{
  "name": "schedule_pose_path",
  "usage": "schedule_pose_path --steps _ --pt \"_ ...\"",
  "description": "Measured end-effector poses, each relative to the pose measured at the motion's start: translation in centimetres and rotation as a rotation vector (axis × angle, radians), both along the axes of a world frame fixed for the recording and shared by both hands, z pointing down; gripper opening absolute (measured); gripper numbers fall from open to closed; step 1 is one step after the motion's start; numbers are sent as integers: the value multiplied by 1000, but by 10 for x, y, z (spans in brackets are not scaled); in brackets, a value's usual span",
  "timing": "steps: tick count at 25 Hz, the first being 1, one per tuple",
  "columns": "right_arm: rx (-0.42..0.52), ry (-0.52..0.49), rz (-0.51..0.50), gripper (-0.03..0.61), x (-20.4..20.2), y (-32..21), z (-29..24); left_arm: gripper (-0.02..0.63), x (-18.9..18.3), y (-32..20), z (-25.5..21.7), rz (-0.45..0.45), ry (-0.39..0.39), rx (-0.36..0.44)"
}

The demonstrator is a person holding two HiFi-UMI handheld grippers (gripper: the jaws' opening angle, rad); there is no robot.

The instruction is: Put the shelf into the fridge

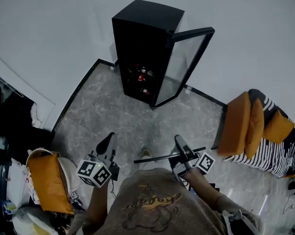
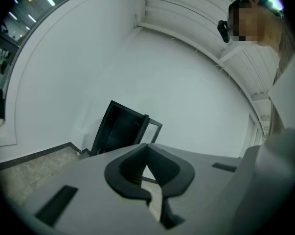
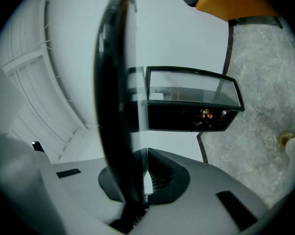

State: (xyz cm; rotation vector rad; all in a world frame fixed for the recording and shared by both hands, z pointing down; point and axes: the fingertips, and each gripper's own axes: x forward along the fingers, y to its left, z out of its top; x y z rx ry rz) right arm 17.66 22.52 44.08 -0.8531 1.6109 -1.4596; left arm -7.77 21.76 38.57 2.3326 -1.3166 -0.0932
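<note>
Straight ahead of the person, one black fridge (image 1: 142,48) stands in the corner against the white wall. Its single glass door (image 1: 184,67) swings out to the fridge's right, so the dark cabinet mouth is uncovered. A few small red and white items sit low inside, too small to name.

Between the fridge and the person lies an open stretch of grey marbled floor (image 1: 118,116), edged by a black skirting line along both walls. To the fridge's right, well apart from the door's free edge, a striped sofa (image 1: 279,151) carries three orange cushions (image 1: 235,124). Far to the fridge's left, beside the person, stands one orange bag (image 1: 47,180).

One shelf (image 1: 157,157) is out of the fridge. It is held level in front of the person's chest, well short of the cabinet, and shows as a thin dark bar. The right tool (image 1: 179,142) is clamped on it near its right end. In the right gripper view the shelf (image 3: 113,82) runs edge-on between the jaws as a black-rimmed pane. Beyond it are the fridge (image 3: 186,119) and its open door (image 3: 191,84).

The left tool (image 1: 110,140) points toward the fridge, clear of the shelf's left end. Its jaws are together at the tips with nothing between them, as the left gripper view (image 2: 146,148) shows. There the fridge (image 2: 119,126) stands beyond the tips.
</note>
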Motion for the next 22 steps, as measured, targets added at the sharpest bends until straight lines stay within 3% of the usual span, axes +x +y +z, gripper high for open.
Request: schedule_pose_path --steps 11,22 --pt "29 2 -79 26 3 -87 -6 3 13 -80 -7 -47 -10 24" --pt "32 2 -125 26 -14 -139 -3 3 -2 -118 -3 -104 1 21"
